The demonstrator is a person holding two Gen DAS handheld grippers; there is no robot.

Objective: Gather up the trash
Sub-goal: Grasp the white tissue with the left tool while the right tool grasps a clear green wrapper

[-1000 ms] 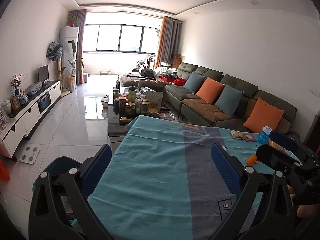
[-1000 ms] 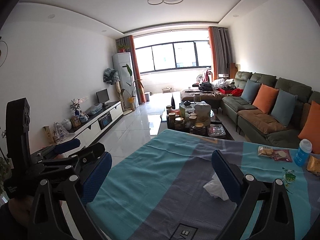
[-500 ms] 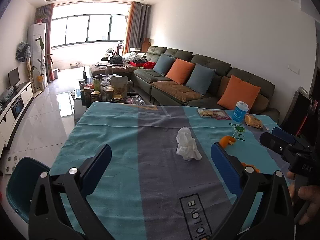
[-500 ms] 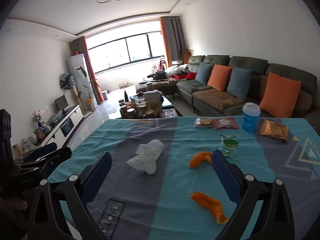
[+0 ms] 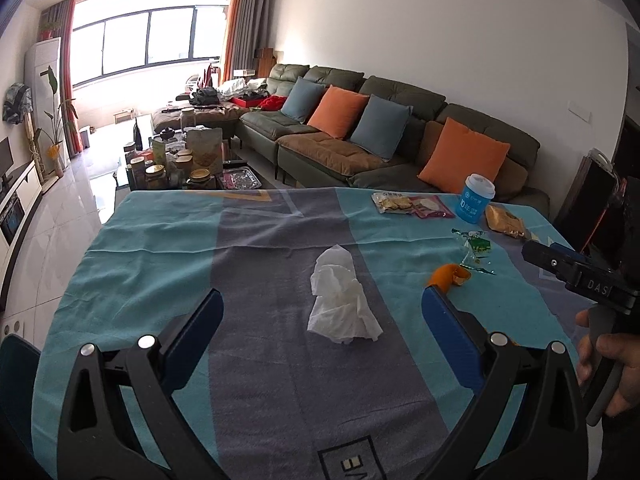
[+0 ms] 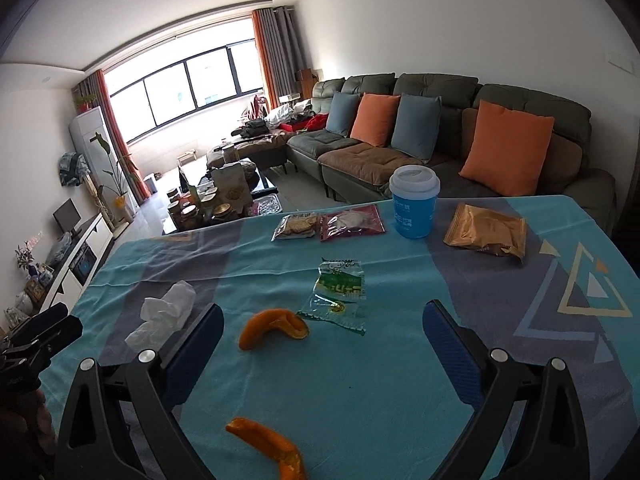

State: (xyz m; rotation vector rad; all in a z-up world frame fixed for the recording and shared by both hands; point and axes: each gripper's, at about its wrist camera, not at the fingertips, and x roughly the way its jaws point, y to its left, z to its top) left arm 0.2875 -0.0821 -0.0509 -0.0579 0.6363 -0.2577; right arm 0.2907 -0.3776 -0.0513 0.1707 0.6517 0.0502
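I see my left gripper (image 5: 322, 312) spread wide, the crumpled white tissue (image 5: 342, 300) lying between its fingers; my right gripper (image 6: 323, 322), equally wide, frames a curled orange peel (image 6: 272, 326).

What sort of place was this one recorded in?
Most likely the living room of a home: a long green sofa with orange and blue cushions, a cluttered coffee table, and a table under a blue-grey cloth strewn with snack wrappers.

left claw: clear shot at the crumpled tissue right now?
Probably yes. The left claw is open and the crumpled tissue lies straight ahead between its fingers on the tablecloth, nothing lying on or in front of it. The orange peel sits off to the side.
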